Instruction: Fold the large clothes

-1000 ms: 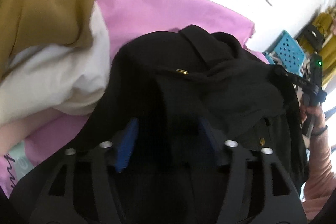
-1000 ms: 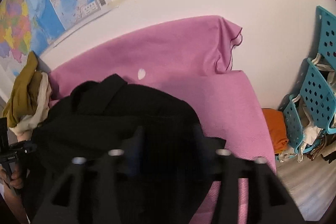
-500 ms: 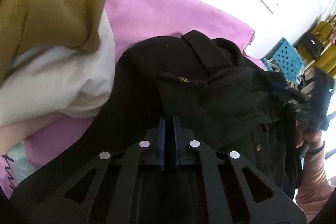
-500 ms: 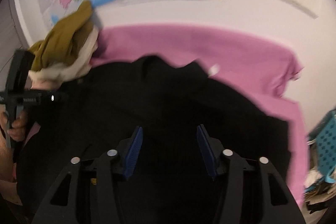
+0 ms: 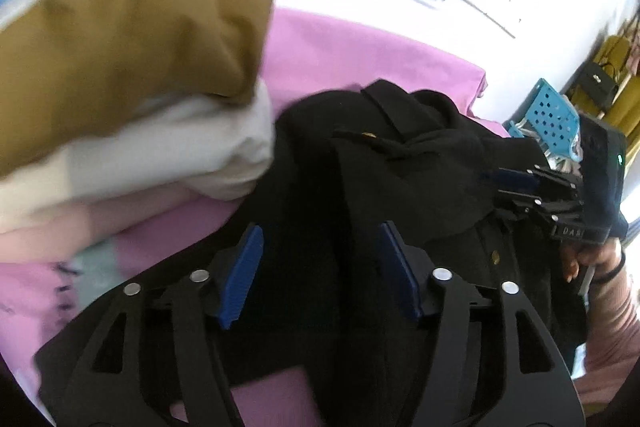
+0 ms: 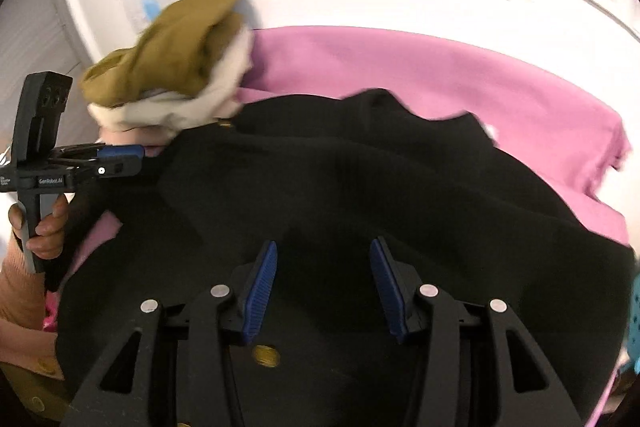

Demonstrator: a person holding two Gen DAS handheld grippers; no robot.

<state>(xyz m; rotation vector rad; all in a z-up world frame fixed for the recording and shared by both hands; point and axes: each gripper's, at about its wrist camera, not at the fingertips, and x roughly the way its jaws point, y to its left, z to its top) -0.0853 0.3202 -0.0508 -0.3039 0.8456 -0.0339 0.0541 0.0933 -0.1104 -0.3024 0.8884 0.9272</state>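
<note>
**Left tongs let go of the coat; both sets now apart**

Half a second ago the left tongs (image 5: 320, 279) were pinched together on a fold of the black coat (image 5: 400, 187). Now their blue pads (image 5: 242, 279) stand wide apart with cloth only beneath them, nothing clamped. Right tongs (image 6: 323, 291) are spread too, as they were half a second back, hovering over the coat near a brass button (image 6: 266, 355); can't tell if the pads touch the cloth.

Coat location: bunched in a heap on the pink sheet (image 5: 360, 47), its edge up against the pile of folded clothes (image 5: 120, 67) (mustard on top, cream under). Collar and a flap are rucked up in the middle. In the right view the left tongs sit at the coat's far-left edge, just beside that pile.

Read: one pull or fold is finished and released. Coat isn't a neat rectangle yet, so folding is partway at best. Next grab likely needs a fresh edge; thick cloth, so expect it to spring back and slide on the sheet.
</note>
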